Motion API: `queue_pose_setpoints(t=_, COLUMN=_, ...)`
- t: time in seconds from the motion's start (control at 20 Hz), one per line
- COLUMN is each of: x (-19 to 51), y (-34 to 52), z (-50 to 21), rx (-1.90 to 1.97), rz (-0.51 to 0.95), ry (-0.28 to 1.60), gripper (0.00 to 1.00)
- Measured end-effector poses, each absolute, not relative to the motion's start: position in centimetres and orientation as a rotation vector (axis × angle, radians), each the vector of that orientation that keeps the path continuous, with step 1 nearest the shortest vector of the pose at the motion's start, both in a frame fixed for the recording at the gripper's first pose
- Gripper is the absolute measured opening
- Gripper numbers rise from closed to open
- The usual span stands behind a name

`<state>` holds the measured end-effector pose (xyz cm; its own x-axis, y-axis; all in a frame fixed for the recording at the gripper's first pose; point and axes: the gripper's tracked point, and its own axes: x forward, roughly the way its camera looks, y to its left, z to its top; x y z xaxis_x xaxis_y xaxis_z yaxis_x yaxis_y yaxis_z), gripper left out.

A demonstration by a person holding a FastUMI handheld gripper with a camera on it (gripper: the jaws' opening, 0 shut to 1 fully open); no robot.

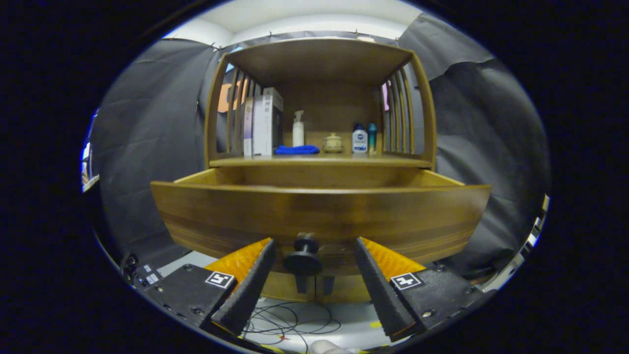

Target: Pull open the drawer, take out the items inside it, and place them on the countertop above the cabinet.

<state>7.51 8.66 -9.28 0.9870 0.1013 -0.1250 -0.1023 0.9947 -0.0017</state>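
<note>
Tool [313,295] open, its 2 fingers [248,290] spread wide and touching nothing. Knob [303,255] sits in the gap between them, just ahead of the tips, clear of both.

Drawer [319,216] is pulled out toward the camera. 1 drawer, 1 dark round knob at the centre of its front panel. The front panel blocks the view into it, so I cannot tell what is inside. Only the top edges of its side walls and back show.

Surface [319,161] is directly above the drawer, inside a wooden cabinet [319,59] with slatted sides and a solid top. On the surface, from the left:
- 2 upright boxes [263,123], side by side against the left slats
- 1 blue cloth [296,149], folded flat, just beside the boxes
- 1 white spray bottle [298,129], standing behind the cloth
- 1 small lidded jar [333,143], near the middle
- 1 white bottle with a blue cap [359,139], just beside the jar
- 1 teal bottle [372,137], touching or nearly touching the white one, near the right slats

Total 7 items on the surface, all upright except the cloth.

Below the drawer, between the fingers: loose black cable [290,322] coiled on a light floor [344,319].
</note>
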Motion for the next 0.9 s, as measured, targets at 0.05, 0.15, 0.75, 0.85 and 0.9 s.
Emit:
queue_pose_setpoints(t=0.05, x=7.1, y=7.7, z=-7.4, rx=0.000, rz=0.094, ry=0.102, gripper=1.00)
queue_pose_setpoints(t=0.15, x=7.1, y=5.9, z=-4.3, rx=0.013, rz=0.061, ry=0.073, gripper=1.00)
queue_pose_setpoints(t=0.75, x=19.0, y=9.3, z=9.4, rx=-0.029, rz=0.161, ry=0.274, gripper=0.99)
queue_pose_setpoints(t=0.85, x=20.7, y=10.5, z=7.1, rx=-0.055, rz=0.160, ry=0.428, gripper=0.99)
queue_pose_setpoints(t=0.9, x=21.1, y=10.8, z=5.6, rx=-0.086, rz=0.158, ry=0.516, gripper=0.99)
